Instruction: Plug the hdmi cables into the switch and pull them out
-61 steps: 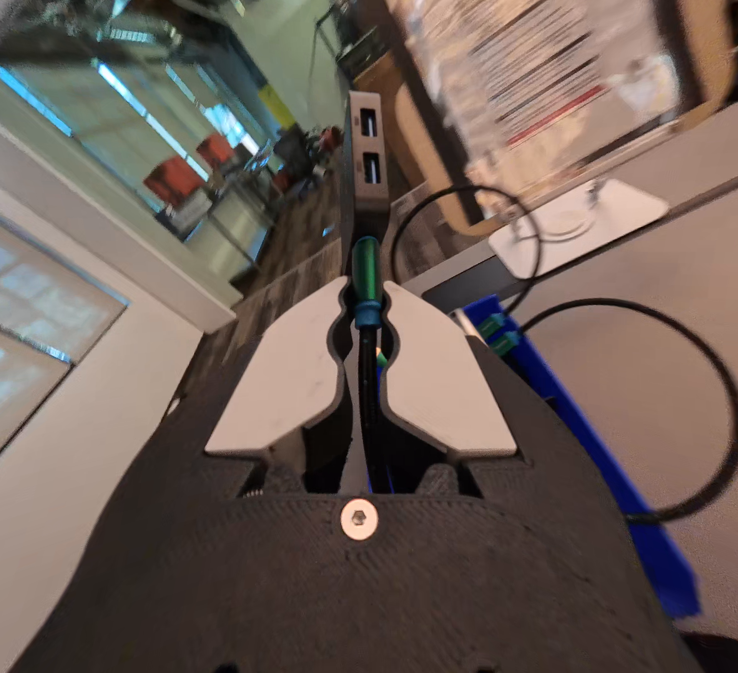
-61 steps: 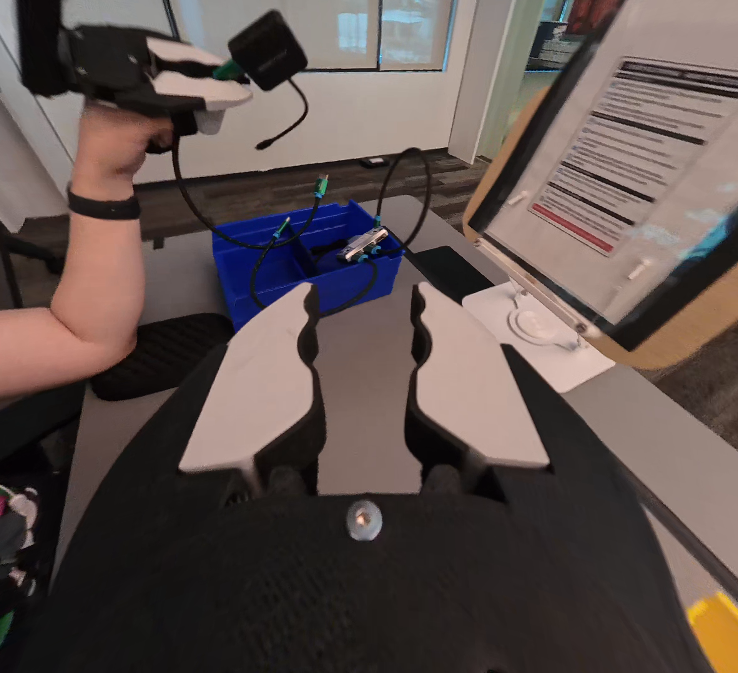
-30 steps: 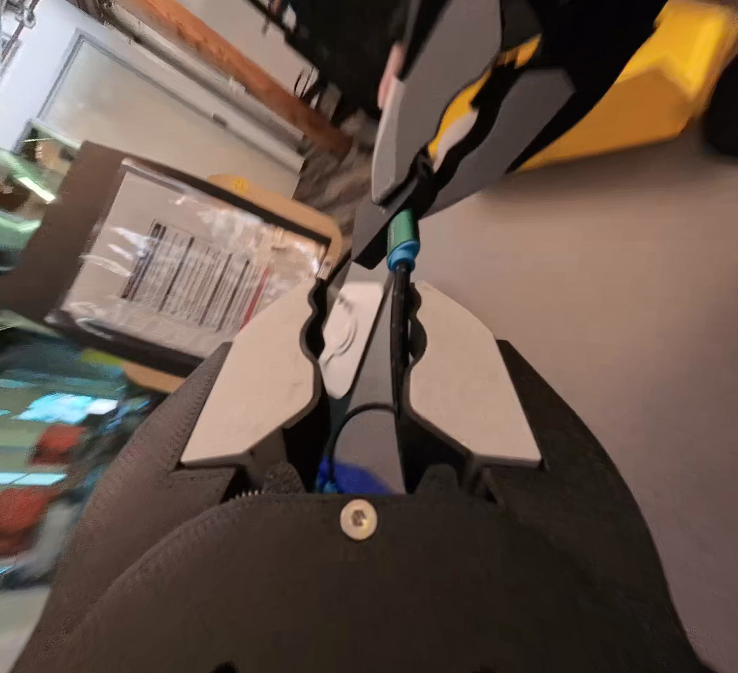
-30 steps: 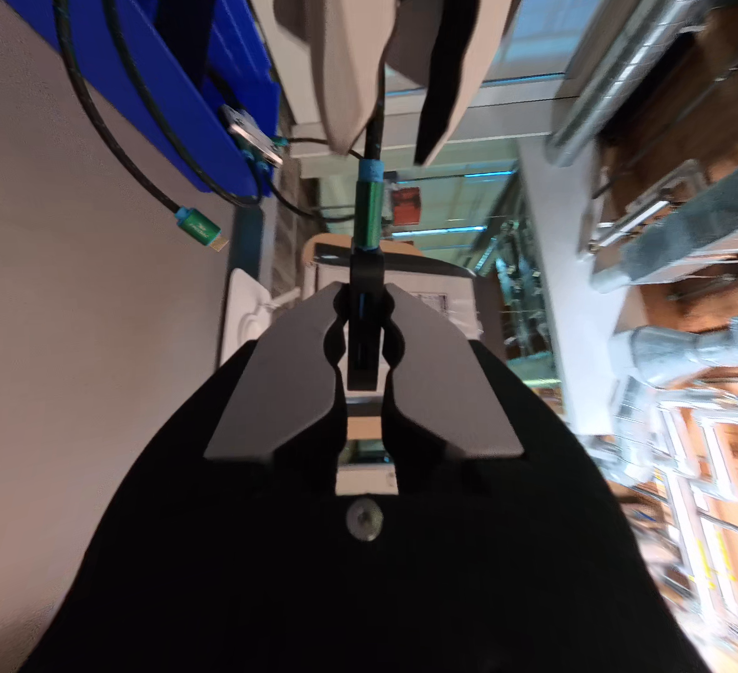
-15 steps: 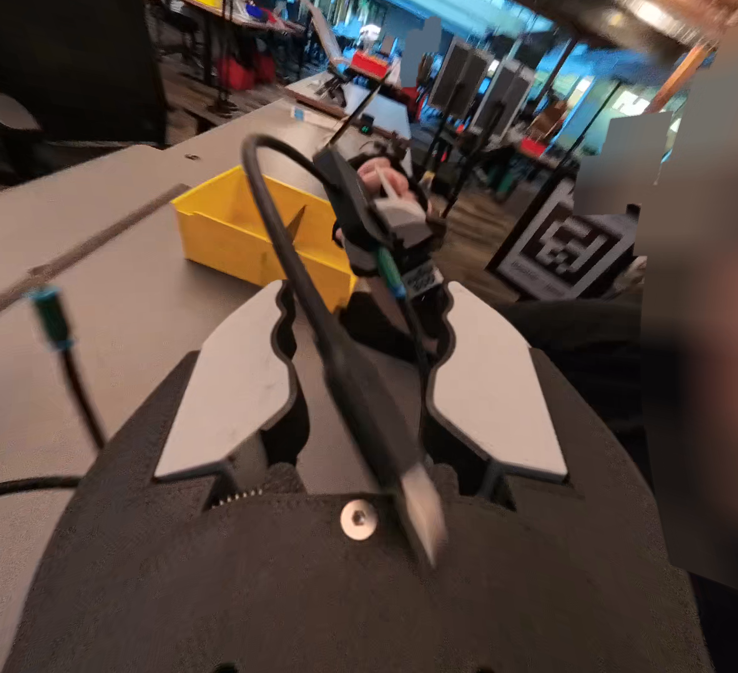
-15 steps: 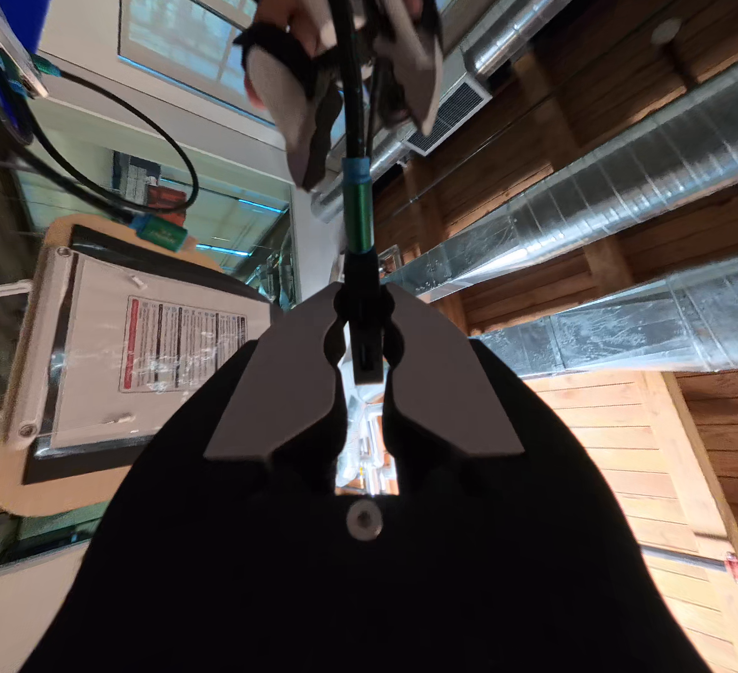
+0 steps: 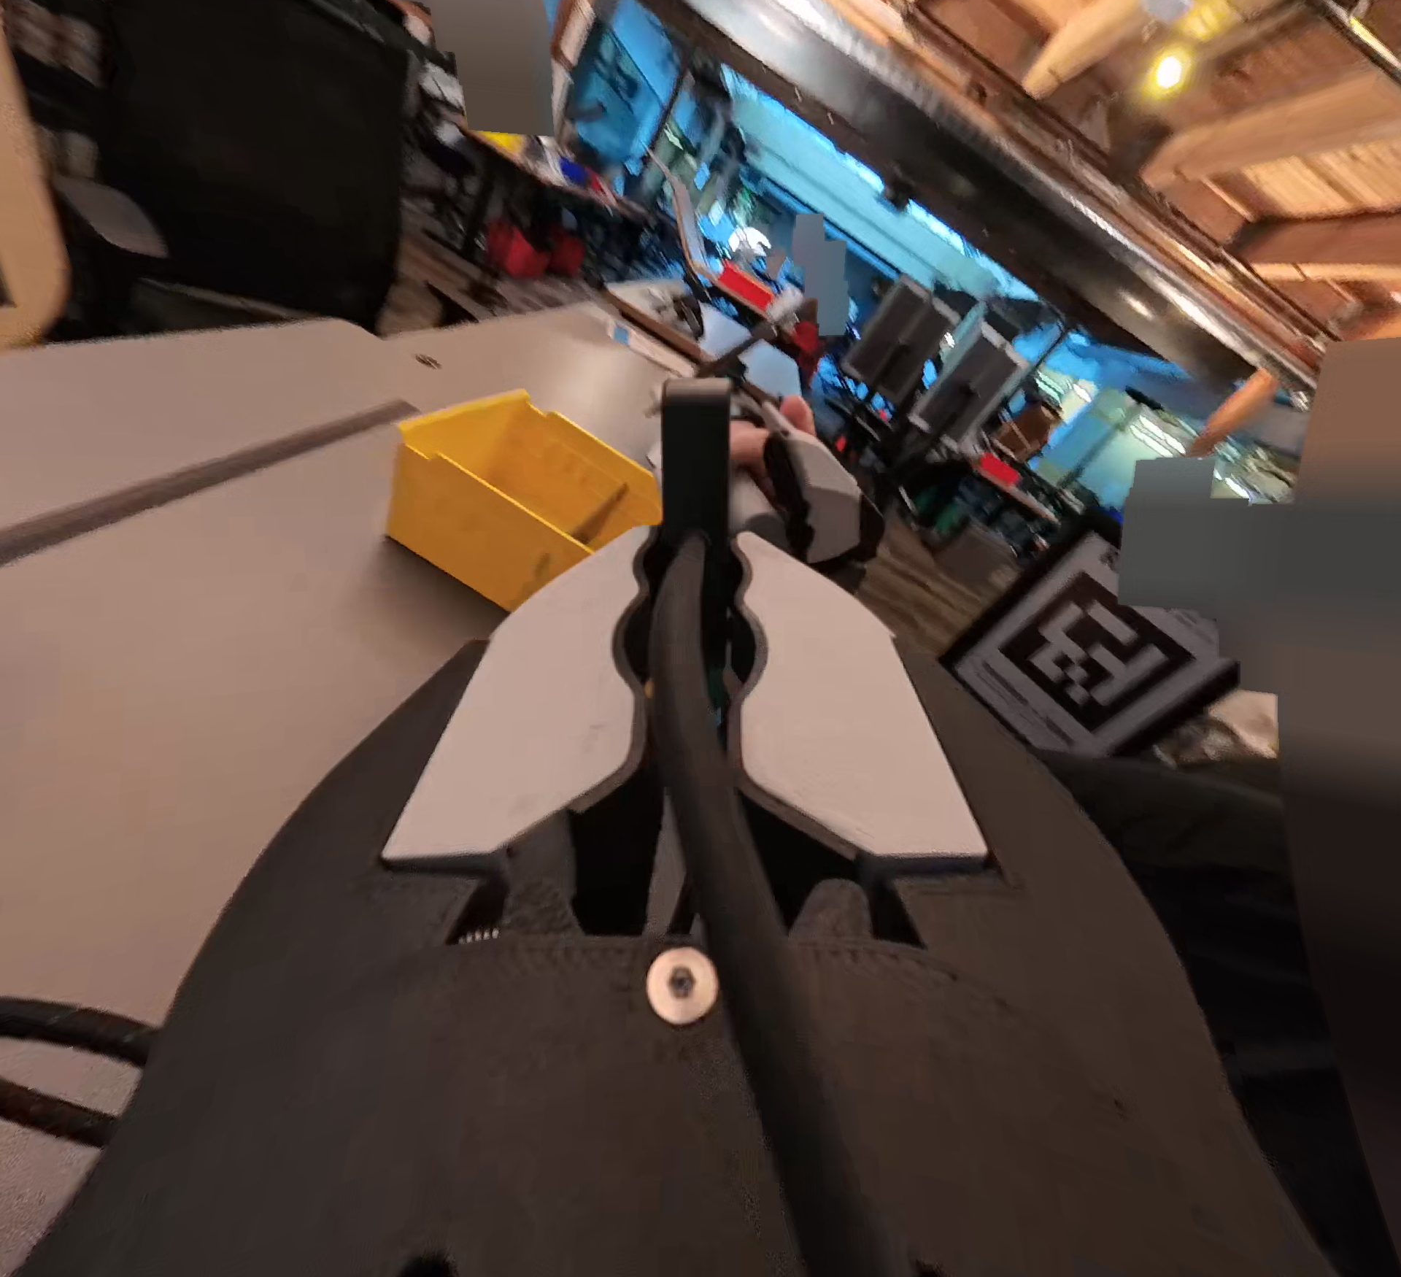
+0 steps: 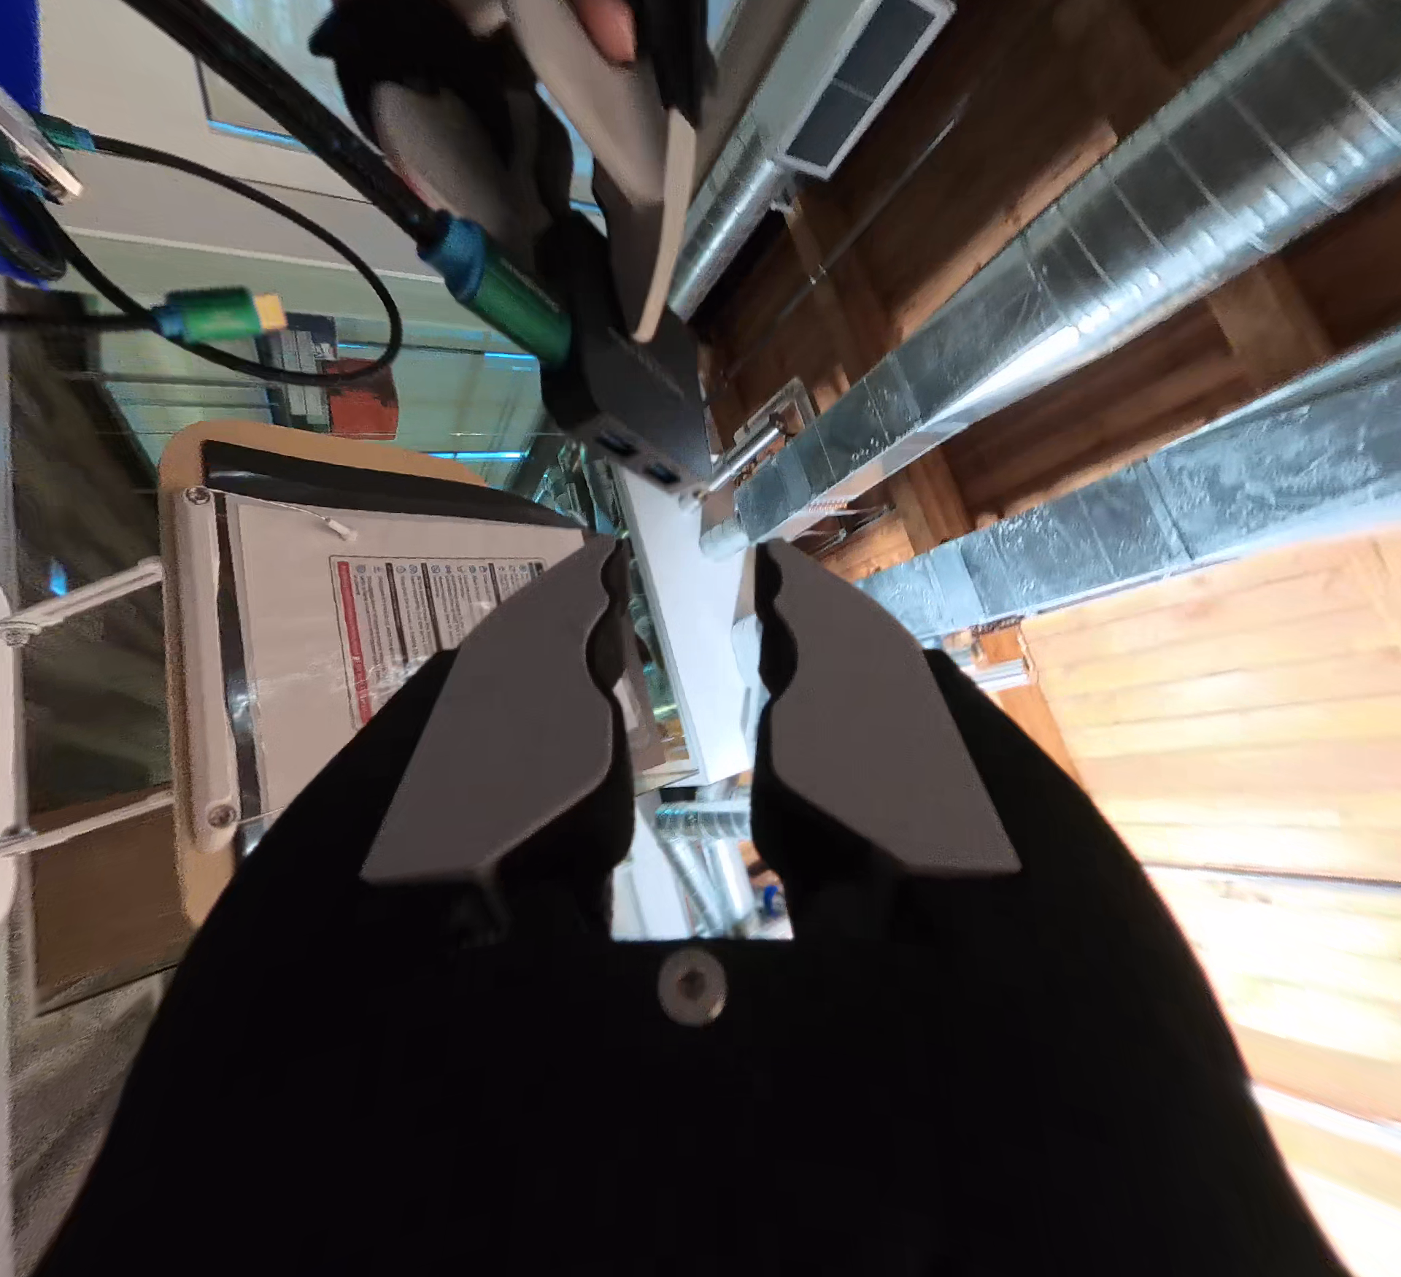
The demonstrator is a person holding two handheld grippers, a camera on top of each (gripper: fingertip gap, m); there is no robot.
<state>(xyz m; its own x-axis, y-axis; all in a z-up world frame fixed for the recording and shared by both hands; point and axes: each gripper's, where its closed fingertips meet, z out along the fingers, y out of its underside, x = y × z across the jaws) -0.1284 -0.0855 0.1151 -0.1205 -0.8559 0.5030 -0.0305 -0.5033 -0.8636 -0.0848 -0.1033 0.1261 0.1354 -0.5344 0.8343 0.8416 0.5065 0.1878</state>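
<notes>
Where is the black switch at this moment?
The black switch hangs in the air in the right wrist view, pinched by the left hand-held gripper, with a green-ended cable plugged in, just beyond the open right hand-held gripper.

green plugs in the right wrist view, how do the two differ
The nearer green plug is seated in the black switch, tip hidden; the farther green plug hangs free, gold tip bare. The nearer one slants in the picture; the farther one lies level. Both have blue collars and black cables.
</notes>
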